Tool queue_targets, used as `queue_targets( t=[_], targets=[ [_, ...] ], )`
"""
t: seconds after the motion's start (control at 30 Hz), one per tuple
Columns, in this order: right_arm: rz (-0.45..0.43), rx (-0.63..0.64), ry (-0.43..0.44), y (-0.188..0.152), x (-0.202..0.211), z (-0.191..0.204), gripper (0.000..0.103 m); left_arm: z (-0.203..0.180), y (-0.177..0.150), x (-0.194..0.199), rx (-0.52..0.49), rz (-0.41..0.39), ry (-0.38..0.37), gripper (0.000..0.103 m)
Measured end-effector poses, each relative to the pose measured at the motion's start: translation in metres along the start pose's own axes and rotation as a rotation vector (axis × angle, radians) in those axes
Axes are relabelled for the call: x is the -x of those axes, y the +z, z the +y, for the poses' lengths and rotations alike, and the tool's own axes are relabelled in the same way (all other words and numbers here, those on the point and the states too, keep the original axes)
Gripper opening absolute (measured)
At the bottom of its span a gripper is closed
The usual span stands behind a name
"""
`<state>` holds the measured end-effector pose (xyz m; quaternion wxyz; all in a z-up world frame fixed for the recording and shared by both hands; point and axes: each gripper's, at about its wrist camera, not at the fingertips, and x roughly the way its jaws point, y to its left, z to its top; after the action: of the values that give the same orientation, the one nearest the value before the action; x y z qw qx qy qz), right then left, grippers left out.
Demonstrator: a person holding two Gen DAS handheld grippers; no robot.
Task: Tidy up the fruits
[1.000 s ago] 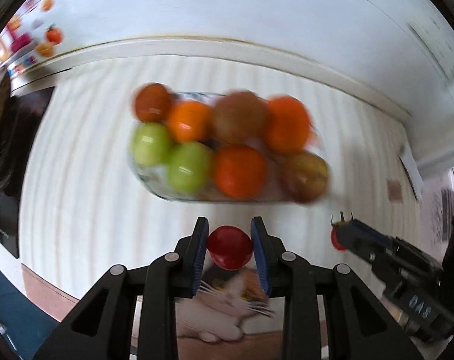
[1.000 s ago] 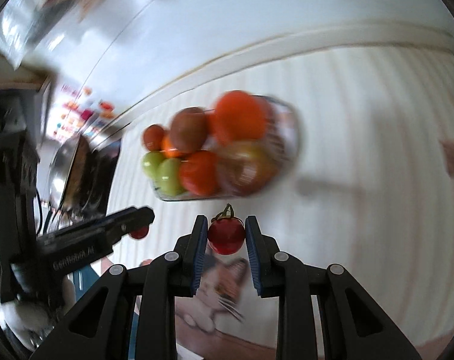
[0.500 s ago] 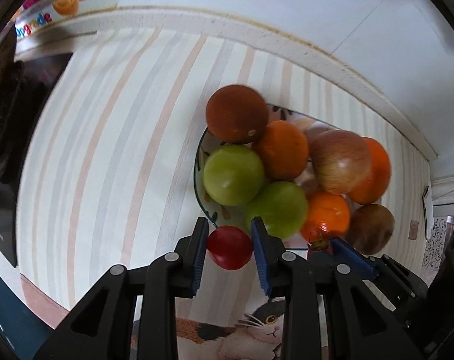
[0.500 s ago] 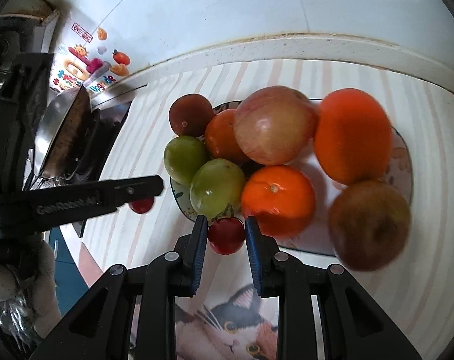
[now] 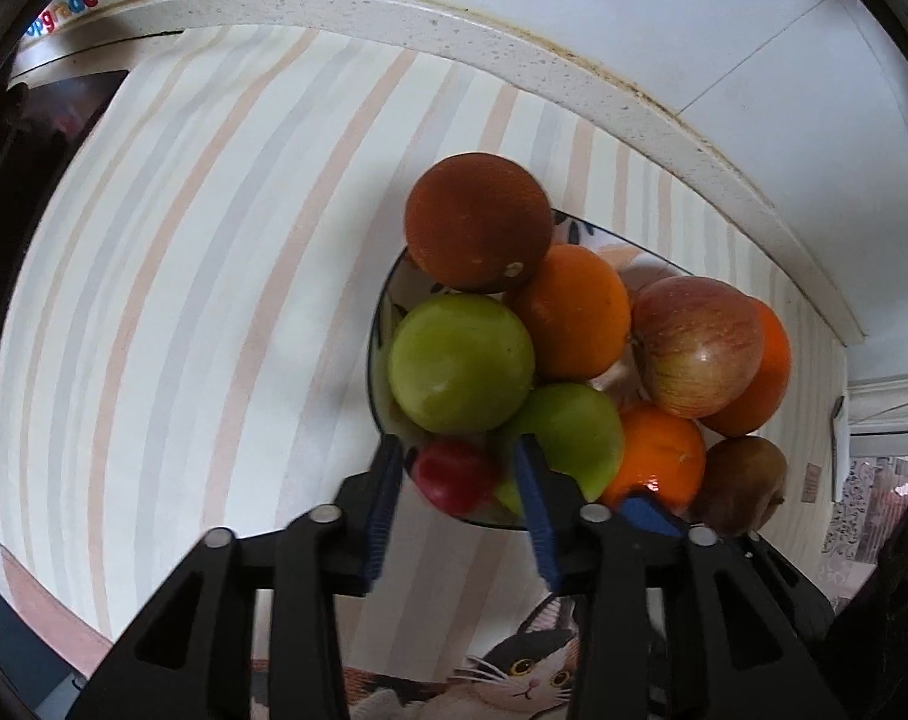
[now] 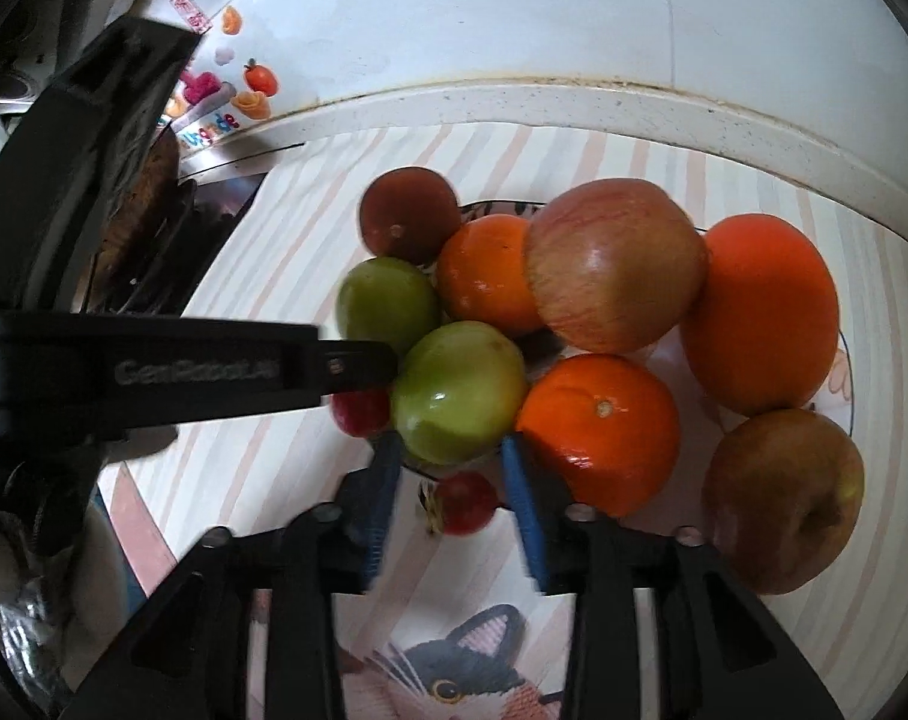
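A: Starting at the left, what is the left gripper (image 5: 457, 483) doing?

B: Its jaws are opening. A small red tomato (image 5: 454, 476) sits between the blue pads, nearer the left one, and neither pad seems to press on it any more. It lies at the near rim of the plate (image 5: 377, 324), just ahead of the fingertips.

A: And beyond the tips?

B: A green fruit (image 5: 461, 363) directly ahead, a dark brown-orange one (image 5: 478, 221) further on, an orange (image 5: 574, 312) and a second green fruit (image 5: 580, 435) ahead to the right, then a red-streaked apple (image 5: 697, 345).

A: Now the right gripper (image 6: 450, 495)?

B: Also opening. Its own small red tomato (image 6: 466, 503), green stem end turned left, lies loose in the gap, clear of both pads, on the striped cloth (image 6: 261, 462) just short of the plate's edge.

A: What lies around it?

B: The left gripper reaches in from the left, ahead of these fingers. A tangerine (image 6: 598, 432) sits ahead to the right, and a brownish apple (image 6: 784, 498) far right.
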<state>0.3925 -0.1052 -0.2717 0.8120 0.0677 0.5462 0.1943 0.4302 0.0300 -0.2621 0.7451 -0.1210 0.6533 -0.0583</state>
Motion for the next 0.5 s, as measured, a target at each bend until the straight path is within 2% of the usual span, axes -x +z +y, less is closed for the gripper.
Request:
queue_targets(
  t=[0.03, 0.1, 0.3, 0.5],
  targets=[
    [-0.006, 0.002, -0.002, 0.0, 0.002, 0.002, 0.064, 0.001, 0.0, 0.002, 0.0, -0.004, 0.0, 0.06],
    [-0.027, 0.006, -0.013, -0.002, 0.009, 0.006, 0.081, 0.001, -0.002, 0.007, -0.013, -0.023, 0.021, 0.075],
    [-0.1, -0.054, -0.005, -0.01, 0.051, -0.009, 0.083, 0.005, -0.013, 0.029, -0.029, -0.071, 0.049, 0.081],
    [-0.108, -0.116, -0.008, -0.026, 0.082, -0.03, 0.083, 0.016, -0.036, 0.04, -0.037, -0.102, 0.117, 0.081]
  ],
)
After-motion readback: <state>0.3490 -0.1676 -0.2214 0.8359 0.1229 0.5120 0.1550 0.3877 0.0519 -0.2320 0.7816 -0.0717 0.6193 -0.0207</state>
